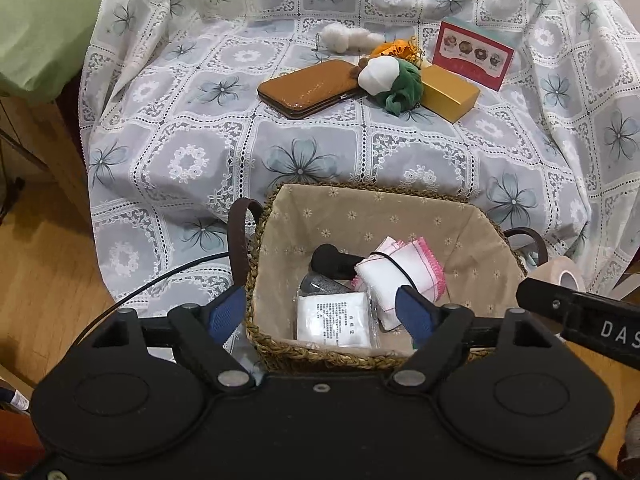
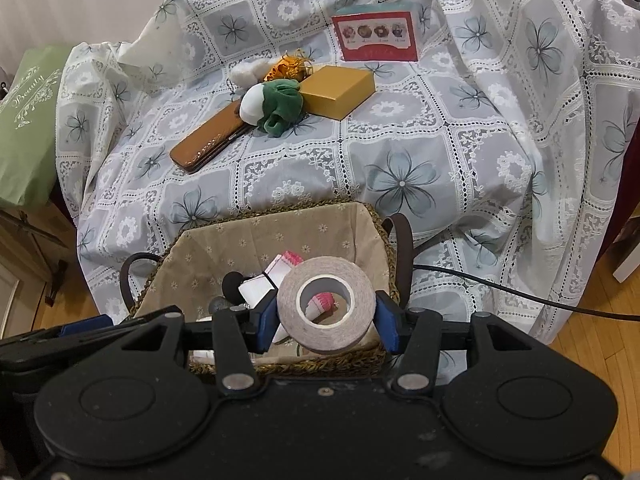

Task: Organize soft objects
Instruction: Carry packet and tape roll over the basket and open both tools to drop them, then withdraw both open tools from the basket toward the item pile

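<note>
A woven basket with beige floral lining sits at the front edge of the covered seat; it also shows in the right wrist view. Inside lie a white packet, a pink-edged white cloth bundle and a black object. My left gripper is open and empty above the basket's near rim. My right gripper is shut on a beige tape roll, held above the basket. A green and white plush, a white fluffy toy and an orange tassel item lie further back.
A brown wallet, a gold box and a red card box lie on the lace cloth. A green bag stands at the left. A black cable trails over the wooden floor.
</note>
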The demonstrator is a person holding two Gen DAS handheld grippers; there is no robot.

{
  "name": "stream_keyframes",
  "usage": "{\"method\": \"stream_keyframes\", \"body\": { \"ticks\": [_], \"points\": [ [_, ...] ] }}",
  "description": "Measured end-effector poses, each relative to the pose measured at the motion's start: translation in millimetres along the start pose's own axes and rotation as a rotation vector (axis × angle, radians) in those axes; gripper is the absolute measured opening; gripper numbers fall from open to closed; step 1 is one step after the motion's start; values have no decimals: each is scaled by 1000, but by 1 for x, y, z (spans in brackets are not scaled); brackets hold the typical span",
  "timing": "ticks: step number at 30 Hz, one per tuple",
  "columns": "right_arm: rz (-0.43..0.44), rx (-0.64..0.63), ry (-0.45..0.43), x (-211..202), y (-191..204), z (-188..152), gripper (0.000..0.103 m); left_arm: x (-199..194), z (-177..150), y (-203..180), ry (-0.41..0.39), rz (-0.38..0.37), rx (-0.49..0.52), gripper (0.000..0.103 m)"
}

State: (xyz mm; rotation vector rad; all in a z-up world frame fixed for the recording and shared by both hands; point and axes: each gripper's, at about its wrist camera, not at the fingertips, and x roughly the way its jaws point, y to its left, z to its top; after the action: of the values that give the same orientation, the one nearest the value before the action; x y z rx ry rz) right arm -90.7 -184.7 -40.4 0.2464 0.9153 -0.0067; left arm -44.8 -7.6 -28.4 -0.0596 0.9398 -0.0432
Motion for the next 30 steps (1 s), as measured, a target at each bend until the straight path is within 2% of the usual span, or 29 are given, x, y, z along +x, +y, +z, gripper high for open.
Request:
{"method": "stream_keyframes", "body": {
  "ticks": [30],
  "points": [
    [1, 26, 5, -1, -5, -2, 52, -1, -5, 3, 5, 7, 5, 79]
  ]
}}
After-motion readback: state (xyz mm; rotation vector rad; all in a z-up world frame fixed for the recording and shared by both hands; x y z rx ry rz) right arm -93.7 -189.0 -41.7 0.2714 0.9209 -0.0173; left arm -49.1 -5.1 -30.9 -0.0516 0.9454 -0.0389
